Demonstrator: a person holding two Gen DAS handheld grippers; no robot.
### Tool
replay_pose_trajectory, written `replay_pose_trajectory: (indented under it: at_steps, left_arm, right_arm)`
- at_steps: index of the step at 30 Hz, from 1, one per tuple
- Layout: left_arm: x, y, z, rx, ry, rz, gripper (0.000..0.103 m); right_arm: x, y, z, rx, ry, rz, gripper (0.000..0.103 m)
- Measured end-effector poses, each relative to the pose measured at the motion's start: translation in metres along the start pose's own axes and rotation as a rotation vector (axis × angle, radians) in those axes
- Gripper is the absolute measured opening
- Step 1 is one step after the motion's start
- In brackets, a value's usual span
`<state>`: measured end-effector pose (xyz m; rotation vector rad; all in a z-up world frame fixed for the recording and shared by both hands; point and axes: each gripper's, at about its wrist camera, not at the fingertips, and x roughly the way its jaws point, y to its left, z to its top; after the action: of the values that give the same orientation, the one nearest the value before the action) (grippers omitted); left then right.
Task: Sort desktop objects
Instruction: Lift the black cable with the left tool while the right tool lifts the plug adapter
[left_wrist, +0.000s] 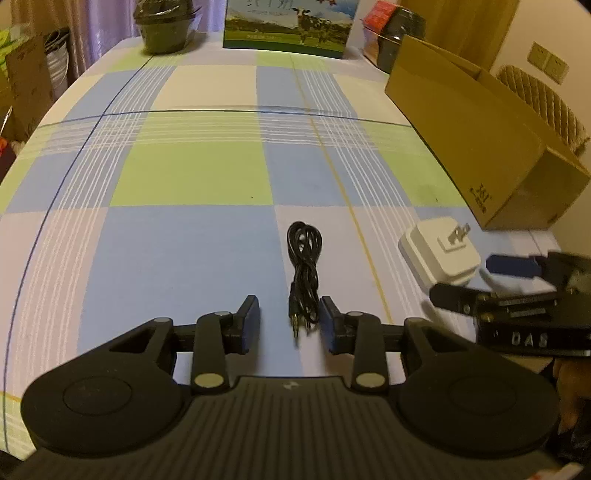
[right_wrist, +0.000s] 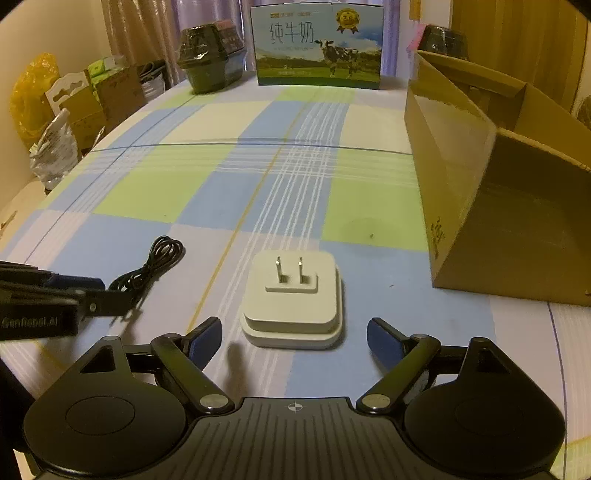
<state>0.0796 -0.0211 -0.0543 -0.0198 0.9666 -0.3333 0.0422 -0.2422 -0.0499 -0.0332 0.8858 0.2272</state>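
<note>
I am holding the left claw (left_wrist: 290, 320) low over the checked surface (left_wrist: 177, 177), jaws parted and gripping nothing. The bundled black audio cable (left_wrist: 303, 273) is lying straight ahead, its long axis running away from me, plug ends sitting between the blue pads (left_wrist: 251, 317), nearer the right-hand one. The right claw (right_wrist: 294, 341) is spread wide and empty, with the white plug adapter (right_wrist: 293, 302) lying prongs-up just ahead between its fingers. The open cardboard box (right_wrist: 480, 206) is standing on the right, nearer the right claw. I am judging each claw to be lined up on its own item.
</note>
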Motion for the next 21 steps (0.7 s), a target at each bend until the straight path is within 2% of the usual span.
replay_pose_trajectory:
  at_steps: [5, 12, 15, 21]
  left_arm:
    - [0.01, -0.005, 0.011, 0.028, -0.002, -0.002, 0.03]
    - [0.018, -0.017, 0.011, 0.137, 0.013, 0.03, 0.029]
    - [0.017, -0.021, 0.007, 0.167, 0.013, 0.052, 0.015]
    - [0.007, -0.026, 0.005, 0.153, -0.004, 0.045, 0.011]
  right_arm:
    - [-0.003, -0.004, 0.003, 0.008, -0.026, -0.005, 0.084]
    - [-0.001, -0.007, 0.006, 0.017, -0.046, 0.003, 0.084]
    - [0.001, -0.009, 0.006, 0.023, -0.053, 0.004, 0.084]
    - [0.002, -0.01, 0.007, 0.024, -0.058, 0.004, 0.084]
